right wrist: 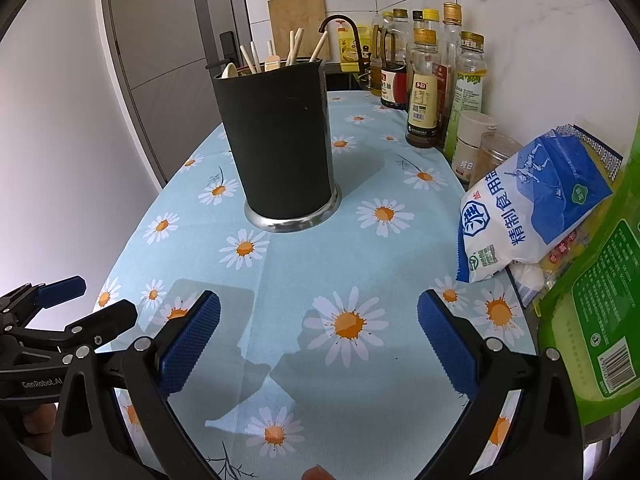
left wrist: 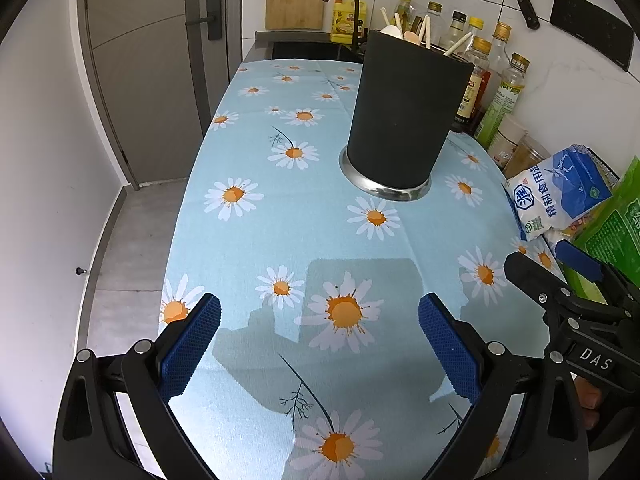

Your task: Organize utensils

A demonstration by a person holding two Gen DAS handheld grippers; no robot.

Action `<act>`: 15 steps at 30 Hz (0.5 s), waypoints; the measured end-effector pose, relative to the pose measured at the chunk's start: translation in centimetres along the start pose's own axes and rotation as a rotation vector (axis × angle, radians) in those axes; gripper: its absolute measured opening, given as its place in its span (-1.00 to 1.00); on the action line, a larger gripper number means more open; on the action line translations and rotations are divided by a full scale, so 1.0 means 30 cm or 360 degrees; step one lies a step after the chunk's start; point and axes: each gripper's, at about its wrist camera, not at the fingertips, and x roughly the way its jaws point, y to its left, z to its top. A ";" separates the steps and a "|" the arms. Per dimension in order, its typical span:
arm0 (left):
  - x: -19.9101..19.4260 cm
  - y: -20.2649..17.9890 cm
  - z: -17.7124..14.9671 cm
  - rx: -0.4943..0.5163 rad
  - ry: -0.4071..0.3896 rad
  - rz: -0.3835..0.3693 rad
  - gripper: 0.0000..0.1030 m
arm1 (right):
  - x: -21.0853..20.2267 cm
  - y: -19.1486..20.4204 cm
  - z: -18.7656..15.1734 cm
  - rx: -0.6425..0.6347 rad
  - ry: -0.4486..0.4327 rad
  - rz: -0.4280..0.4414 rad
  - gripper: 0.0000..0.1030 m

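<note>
The black utensil holder (left wrist: pixel 404 116) stands upright on the counter (left wrist: pixel 248 248), at about 1 o'clock in the left wrist view and 11 o'clock in the right wrist view. Its steel base ring (right wrist: pixel 294 222) rests on the daisy-print cloth. Wooden utensil handles (right wrist: pixel 298 46) and a pale spoon bowl (right wrist: pixel 230 70) project above the rim; everything below the rim is hidden by the opaque wall, so the count and type of utensils cannot be determined.

The left tongs (left wrist: pixel 319 326) are spread wide and hold nothing. The right tongs (right wrist: pixel 319 326) are likewise spread wide and empty. Both hover over bare cloth, well apart from the holder. Each pair appears partly in the other view, cut off at the frame edge.

At 3 o'clock, a white-and-blue salt bag (right wrist: pixel 532 208) leans on a green packet (right wrist: pixel 596 300), which the frame edge truncates. Bottles (right wrist: pixel 426 80) line the wall at 1 o'clock; rear labels are too small to read.
</note>
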 end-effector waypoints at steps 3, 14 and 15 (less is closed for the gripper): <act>0.001 0.000 0.002 0.0003 0.0000 0.0002 0.87 | 0.001 -0.001 0.000 0.0003 0.0003 -0.0001 0.90; 0.007 0.001 0.000 -0.0001 0.0008 -0.0005 0.88 | 0.003 0.002 -0.002 0.0004 0.0004 -0.0004 0.90; 0.007 0.001 0.001 -0.0004 0.0004 -0.0006 0.87 | 0.003 0.001 -0.001 0.0005 0.0001 -0.0011 0.90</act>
